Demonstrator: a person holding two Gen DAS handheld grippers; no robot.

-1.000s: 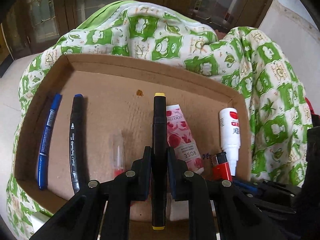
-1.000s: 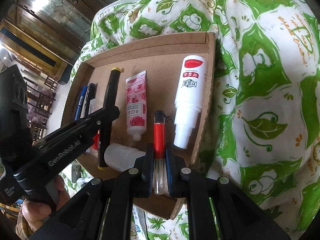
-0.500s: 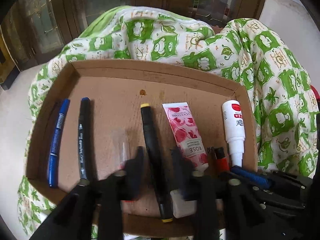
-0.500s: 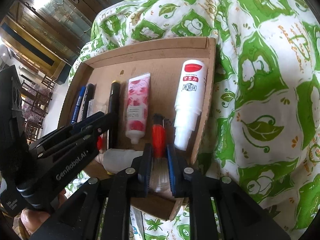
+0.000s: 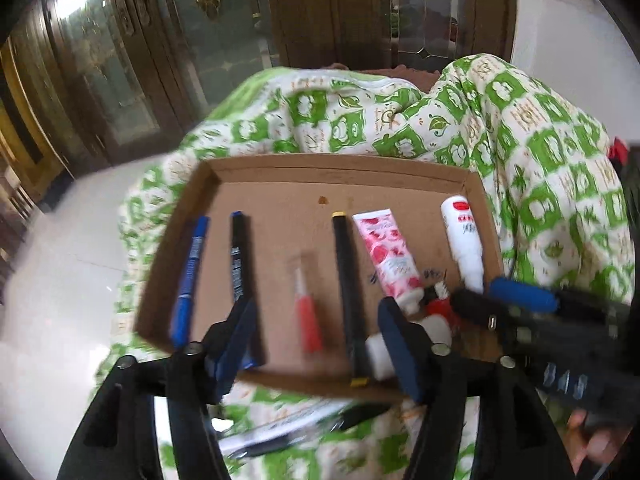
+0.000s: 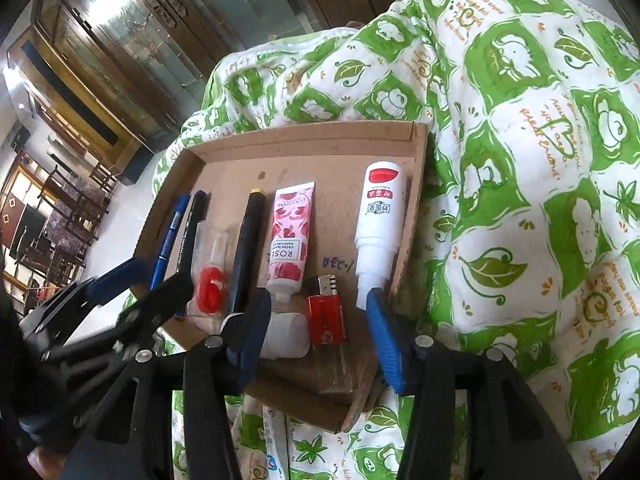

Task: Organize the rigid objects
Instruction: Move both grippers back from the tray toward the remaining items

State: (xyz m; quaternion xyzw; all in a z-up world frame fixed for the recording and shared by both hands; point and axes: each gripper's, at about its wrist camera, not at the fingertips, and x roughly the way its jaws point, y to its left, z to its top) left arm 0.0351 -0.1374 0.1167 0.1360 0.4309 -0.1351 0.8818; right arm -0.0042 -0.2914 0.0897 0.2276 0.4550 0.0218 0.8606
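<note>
A shallow cardboard tray [image 6: 416, 184] sits on a green-and-white quilt [image 6: 520, 160], its things lined up in a row. From the left: a blue pen [image 6: 170, 236], a black pen [image 6: 192, 232], a clear packet holding a red number candle [image 6: 210, 284], a black marker with a yellow end [image 6: 246, 248], a rose hand-cream tube [image 6: 290, 236], a red lighter [image 6: 326, 308] (nearer the front edge), and a white bottle with a red cap [image 6: 378, 224] by the right wall. The left gripper [image 5: 316, 344] hangs over the marker, its jaws just opened wide and gripping nothing. The right gripper [image 6: 316, 332] straddles the lighter, its jaws just parted and clear of it.
</note>
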